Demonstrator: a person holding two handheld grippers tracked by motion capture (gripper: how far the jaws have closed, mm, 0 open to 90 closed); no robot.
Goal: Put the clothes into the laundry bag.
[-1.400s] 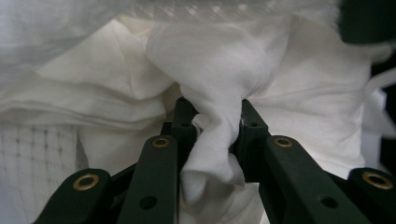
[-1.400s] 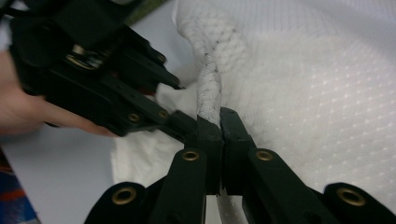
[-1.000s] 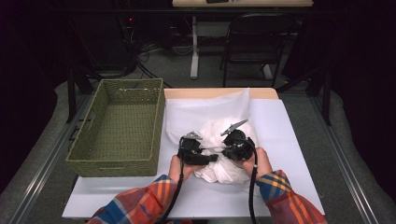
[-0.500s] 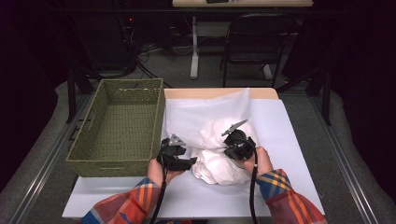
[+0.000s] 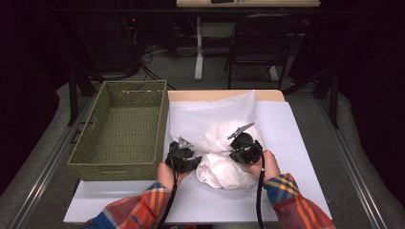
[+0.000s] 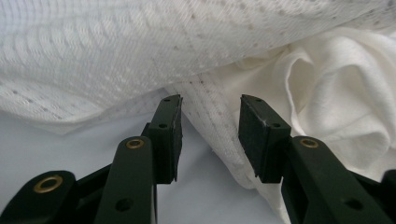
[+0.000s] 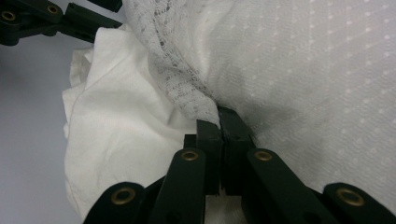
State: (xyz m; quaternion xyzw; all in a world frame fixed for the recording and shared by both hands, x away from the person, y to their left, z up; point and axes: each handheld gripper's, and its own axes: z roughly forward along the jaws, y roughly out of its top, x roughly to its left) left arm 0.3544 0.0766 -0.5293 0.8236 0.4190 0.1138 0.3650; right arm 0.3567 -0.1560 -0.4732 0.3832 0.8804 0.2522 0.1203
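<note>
A crumpled white cloth [image 5: 224,174] of plain and mesh layers lies on the white-covered table [image 5: 296,143]. My left gripper [image 5: 195,162] sits at the pile's left edge. In the left gripper view, this gripper [image 6: 210,128] has a hanging fold of the mesh cloth [image 6: 212,100] between its pads, which stand apart from it; the jaws have just been closing. My right gripper [image 5: 235,153] is on top of the pile. The right gripper view shows it [image 7: 218,123] shut on a bunched strip of lacy cloth [image 7: 187,93].
An empty green wicker basket [image 5: 114,171] stands left of the cloth, close to my left hand. A thin white sheet [image 5: 210,109] spreads behind the pile. A chair [image 5: 258,28] and desk legs stand beyond the table's far edge.
My left gripper slid left off the top of the pile to its left edge, and its jaws have narrowed. The right gripper has kept still with its hold on the cloth.
</note>
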